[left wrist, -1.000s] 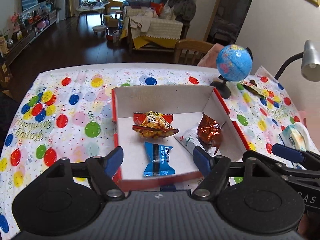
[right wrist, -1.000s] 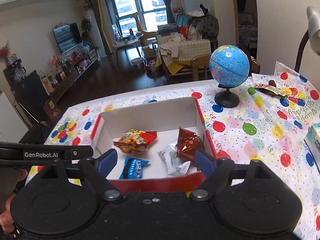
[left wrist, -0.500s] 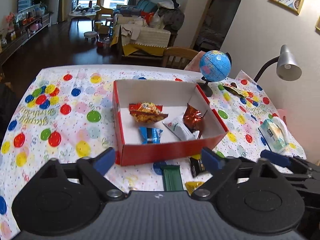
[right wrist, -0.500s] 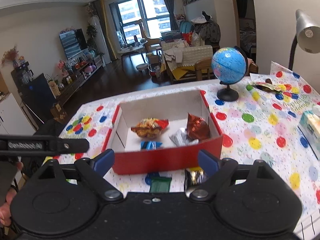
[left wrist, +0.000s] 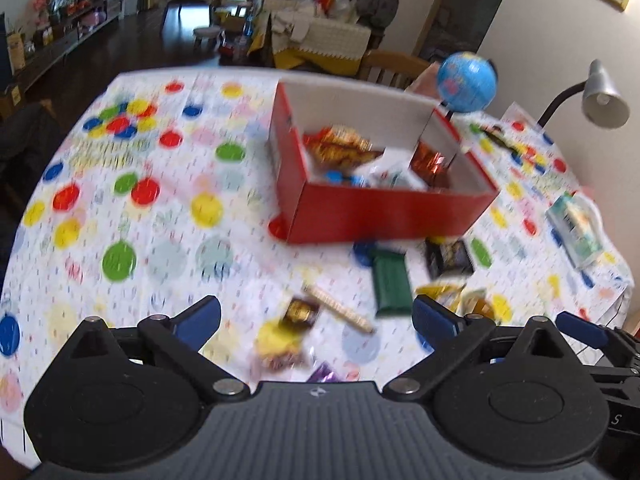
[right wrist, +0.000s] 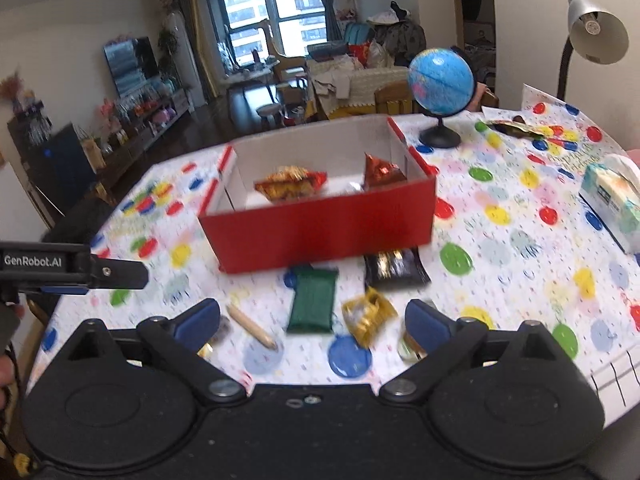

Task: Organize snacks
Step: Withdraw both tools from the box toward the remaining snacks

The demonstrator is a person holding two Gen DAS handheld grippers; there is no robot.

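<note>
Both grippers had drawn back from the red box (right wrist: 320, 228) since the earlier frames, so that loose snacks on the tabletop (right wrist: 520, 248) in front of it, previously hidden, had come into view. Left gripper (left wrist: 316, 316): jaws spread wide, nothing between them. Right gripper (right wrist: 312, 314): jaws opening, nothing gripped (the snacks seen between its fingers lay on the tabletop beneath). The red box stood toward the far edge of the tabletop and held an orange-and-yellow packet (right wrist: 290, 182), a copper foil packet (right wrist: 382, 172), a blue-wrapped sweet (left wrist: 344, 178) and a white packet (left wrist: 394, 174). Just in front of the box's near wall lay a green packet (right wrist: 314, 302) and a black packet (right wrist: 396, 268), the latter touching or nearly touching the box. Nearer the cameras lay a gold wrapper (right wrist: 368, 316), a pencil-like wooden stick (right wrist: 250, 326), a small dark-and-gold sweet (left wrist: 302, 312) and a yellow wrapper (left wrist: 280, 344); the left wrist view was blurred, so finer detail could not be told. A globe (right wrist: 440, 76) stood near the far edge, beside the box's right far corner. A tissue pack (right wrist: 612, 204) lay at the right edge, and a desk lamp (right wrist: 596, 32) rose near the far right corner.
</note>
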